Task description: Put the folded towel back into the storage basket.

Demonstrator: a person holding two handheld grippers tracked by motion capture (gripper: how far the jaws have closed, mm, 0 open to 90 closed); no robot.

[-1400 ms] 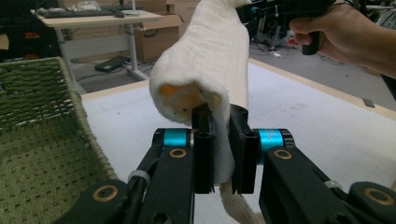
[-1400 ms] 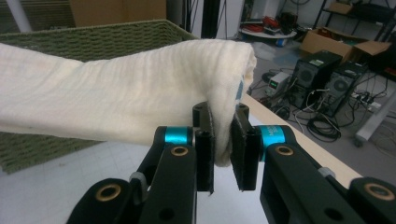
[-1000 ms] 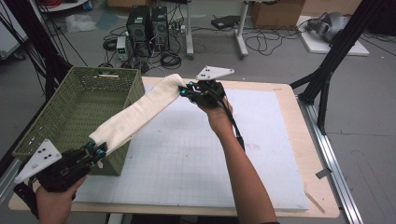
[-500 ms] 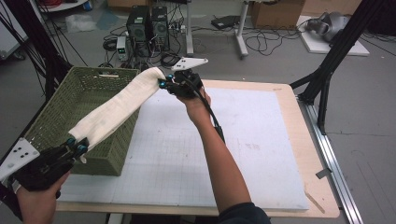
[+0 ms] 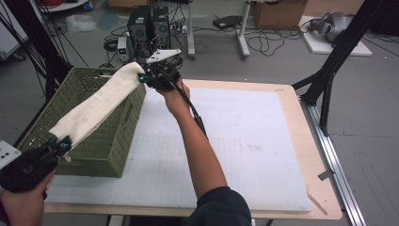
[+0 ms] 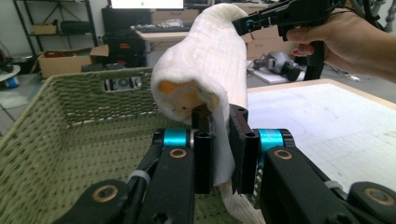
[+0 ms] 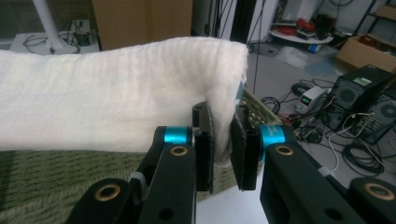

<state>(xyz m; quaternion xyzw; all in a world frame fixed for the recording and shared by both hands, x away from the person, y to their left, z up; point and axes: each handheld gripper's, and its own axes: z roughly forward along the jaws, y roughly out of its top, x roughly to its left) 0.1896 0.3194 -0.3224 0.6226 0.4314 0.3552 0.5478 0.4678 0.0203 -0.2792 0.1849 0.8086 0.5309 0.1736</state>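
Observation:
A folded white towel (image 5: 96,104) hangs stretched in the air over the green woven basket (image 5: 115,129), one end in each gripper. My left gripper (image 5: 60,144) is shut on the towel's near end at the basket's front left corner; in the left gripper view the towel (image 6: 210,70) rises from between the jaws. My right gripper (image 5: 143,78) is shut on the towel's far end above the basket's back right corner, and in the right gripper view the towel (image 7: 116,102) drapes to the left from the jaws, above the basket (image 7: 70,182).
The basket stands on the left part of a white gridded mat (image 5: 244,136) on a wooden table (image 5: 306,141). Computers (image 5: 148,23) and cables lie on the floor behind. A black frame leg (image 5: 329,70) stands at the right.
Both grippers have carried the stretched towel to the left, from over the mat to over the basket. The right gripper has moved farthest, toward the basket's back corner.

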